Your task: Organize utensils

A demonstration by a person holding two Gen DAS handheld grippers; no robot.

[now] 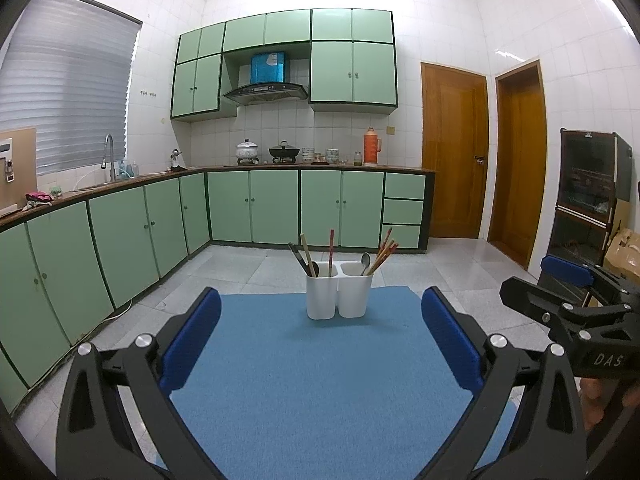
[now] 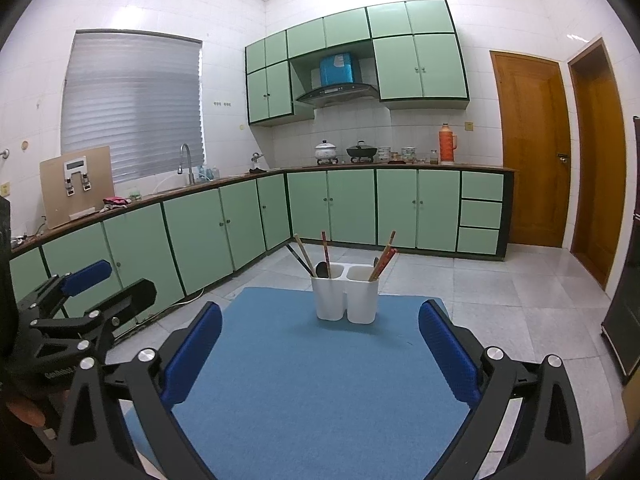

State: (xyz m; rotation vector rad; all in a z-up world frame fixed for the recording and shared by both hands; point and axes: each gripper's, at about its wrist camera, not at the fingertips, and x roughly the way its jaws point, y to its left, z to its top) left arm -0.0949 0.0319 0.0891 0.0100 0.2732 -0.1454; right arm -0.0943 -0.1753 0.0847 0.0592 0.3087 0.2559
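White plastic, two compartments joined side by side: the utensil holder [image 1: 339, 295] stands upright at the far end of the blue mat [image 1: 320, 380], and both grippers hang well short of it. Left compartment [image 2: 329, 298] carries a pale wooden chopstick [image 1: 305, 251], a red chopstick [image 1: 331, 251], a dark-handled utensil [image 1: 297, 258] and a dark spoon [image 2: 321, 269], all leaning out over the rim. Right compartment [image 2: 362, 300] has a bundle of reddish chopsticks [image 1: 384, 256] fanned to the right and a metal spoon [image 1: 365, 261]. How many sticks are in that bundle is hard to make out, and everything below the rims is hidden by the walls. Left gripper [image 1: 320, 340] is spread wide over the mat with nothing between its blue pads [image 1: 192, 344]. Right gripper [image 2: 320, 344] is equally wide and empty, pads [image 2: 450, 354] clear of everything. Near edge of the mat is cut off behind the gripper frames.
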